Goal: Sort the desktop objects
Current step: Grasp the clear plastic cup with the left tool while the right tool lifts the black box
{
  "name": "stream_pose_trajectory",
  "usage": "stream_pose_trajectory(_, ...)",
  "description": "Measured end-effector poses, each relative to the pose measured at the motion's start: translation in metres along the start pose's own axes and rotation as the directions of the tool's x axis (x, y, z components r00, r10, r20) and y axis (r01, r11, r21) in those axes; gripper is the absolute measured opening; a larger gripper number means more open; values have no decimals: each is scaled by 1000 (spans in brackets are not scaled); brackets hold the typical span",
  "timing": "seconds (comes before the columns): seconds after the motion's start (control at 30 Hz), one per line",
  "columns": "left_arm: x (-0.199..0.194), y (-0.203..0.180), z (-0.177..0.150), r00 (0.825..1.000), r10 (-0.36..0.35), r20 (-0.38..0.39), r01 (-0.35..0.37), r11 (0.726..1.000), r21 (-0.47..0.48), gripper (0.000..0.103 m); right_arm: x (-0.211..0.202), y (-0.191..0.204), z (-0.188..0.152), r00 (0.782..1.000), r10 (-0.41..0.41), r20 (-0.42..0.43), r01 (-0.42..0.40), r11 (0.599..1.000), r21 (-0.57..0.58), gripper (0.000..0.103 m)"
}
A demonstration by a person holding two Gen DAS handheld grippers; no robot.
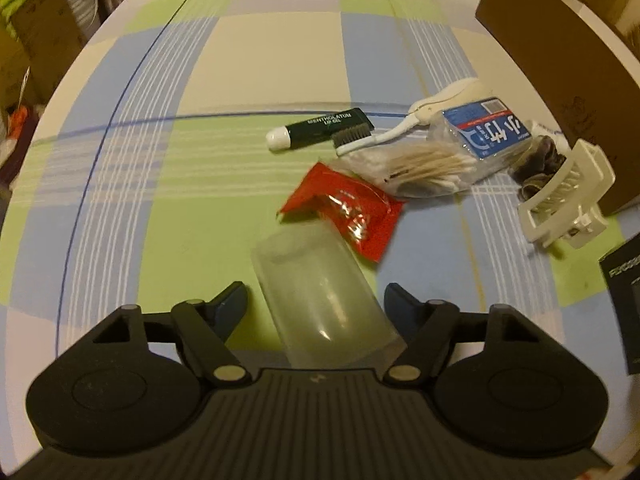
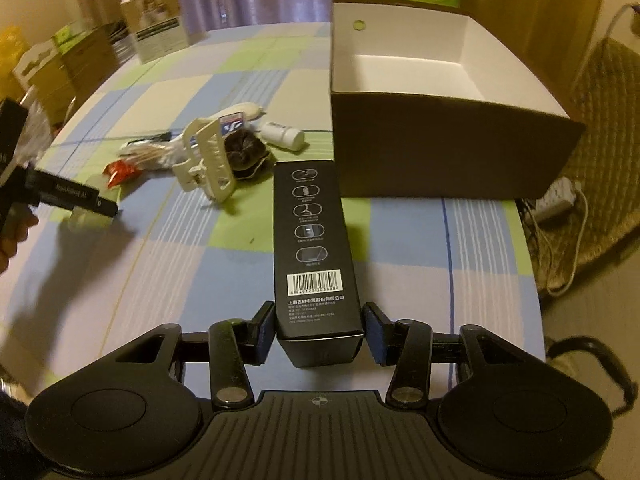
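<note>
A translucent plastic cup lies on its side on the checked tablecloth, between the spread fingers of my left gripper. That gripper is open, with small gaps on both sides of the cup. My right gripper is shut on the near end of a long black box with a barcode, both pads against its sides. The box points at the open cardboard box. The right wrist view also shows the left gripper low over the cup.
A loose pile lies beyond the cup: red packet, cotton swab bag, green lip gel tube, white brush, blue pack, dark scrunchie, white hair claw. A white bottle lies beside the cardboard box. A person's hand holds the left gripper.
</note>
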State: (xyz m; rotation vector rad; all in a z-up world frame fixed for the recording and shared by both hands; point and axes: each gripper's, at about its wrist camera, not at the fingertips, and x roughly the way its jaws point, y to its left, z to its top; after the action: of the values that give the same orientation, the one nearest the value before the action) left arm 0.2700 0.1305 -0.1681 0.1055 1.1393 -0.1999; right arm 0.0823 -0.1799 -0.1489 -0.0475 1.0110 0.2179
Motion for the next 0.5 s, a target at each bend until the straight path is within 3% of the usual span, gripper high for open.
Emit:
stream_pose_trajectory(0.03,0,1,0,1000,4,8,-4,1000,14,60,0,1,1,1000,-8,2,8,1000,12,60)
stream_pose_trajectory(0.13,-3,7,1,1000,-21,11,21,999,37,50,-2,4,2,999,-28,17,27,999,31,66)
stream_pose_trajectory(0.5,-19,22,-27,1000,-17,-16,20,987,158,49,17,24,22,995,-88,35,88,996,13,66)
